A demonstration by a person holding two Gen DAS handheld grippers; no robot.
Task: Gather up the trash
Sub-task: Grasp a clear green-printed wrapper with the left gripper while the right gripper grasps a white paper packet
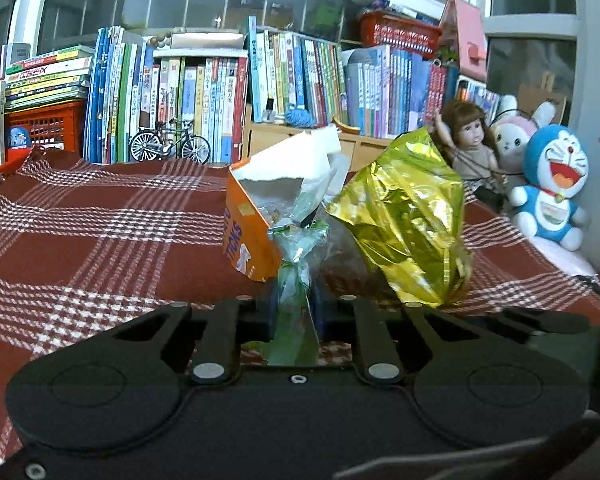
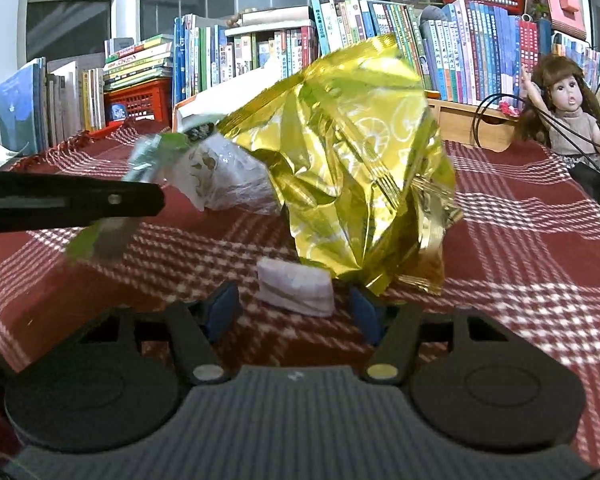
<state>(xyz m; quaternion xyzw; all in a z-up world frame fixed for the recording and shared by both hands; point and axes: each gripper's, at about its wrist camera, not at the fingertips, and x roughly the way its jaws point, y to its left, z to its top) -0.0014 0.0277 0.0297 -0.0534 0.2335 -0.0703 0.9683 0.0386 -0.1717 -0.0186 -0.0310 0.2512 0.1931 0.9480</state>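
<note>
1. The left gripper [image 1: 294, 308] is clenched on a clear and green plastic wrapper [image 1: 296, 248], which is pinched between its two blue pads and stands up ahead of the fingertips.
2. Just past the left fingers, to their left, an orange torn box [image 1: 248, 232] leans open on the checked cloth [image 1: 80, 232]; to their right stands a crumpled gold foil bag [image 1: 408, 220].
3. The right gripper [image 2: 294, 310] is released, its blue pads spread wide with a small white folded tissue [image 2: 296, 290] lying on the cloth between them, touching neither pad that I can tell.
4. The gold foil bag [image 2: 352, 168] rises just ahead of the right-hand finger, its lower corner close above that pad.
5. Far ahead of both grippers stand rows of books [image 1: 204, 104], with a doll [image 2: 568, 108] off to the right.
</note>
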